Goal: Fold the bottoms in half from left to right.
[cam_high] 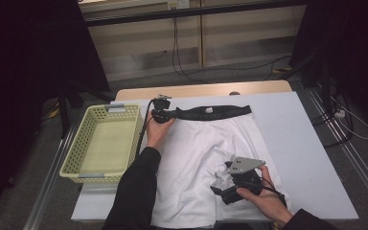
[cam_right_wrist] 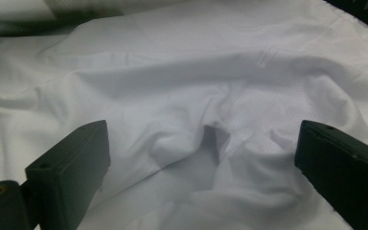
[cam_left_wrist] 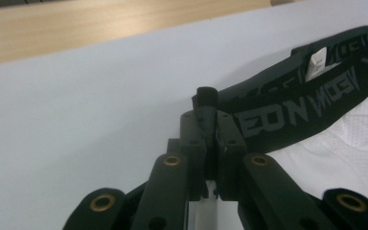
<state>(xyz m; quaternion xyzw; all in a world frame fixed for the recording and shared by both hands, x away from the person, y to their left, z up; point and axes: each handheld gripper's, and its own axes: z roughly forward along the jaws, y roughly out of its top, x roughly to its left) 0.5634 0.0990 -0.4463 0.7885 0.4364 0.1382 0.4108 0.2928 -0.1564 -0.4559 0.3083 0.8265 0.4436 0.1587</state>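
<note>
White shorts point(cam_high: 196, 158) with a black waistband point(cam_high: 215, 112) lie spread flat on the desk, waistband at the far side. The cloth is bunched and wrinkled near one leg.

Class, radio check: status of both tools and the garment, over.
Left tool shut on black elastic waistband of white mesh shorts. Right tool open above crumpled leg fabric. Yellow plastic basket alongside, nothing obstructing.

Table point(cam_high: 311, 158), pale cover: white shorts point(cam_high: 196, 158) lie mid-surface; yellow basket point(cam_high: 79, 143) overhangs the left edge.
</note>
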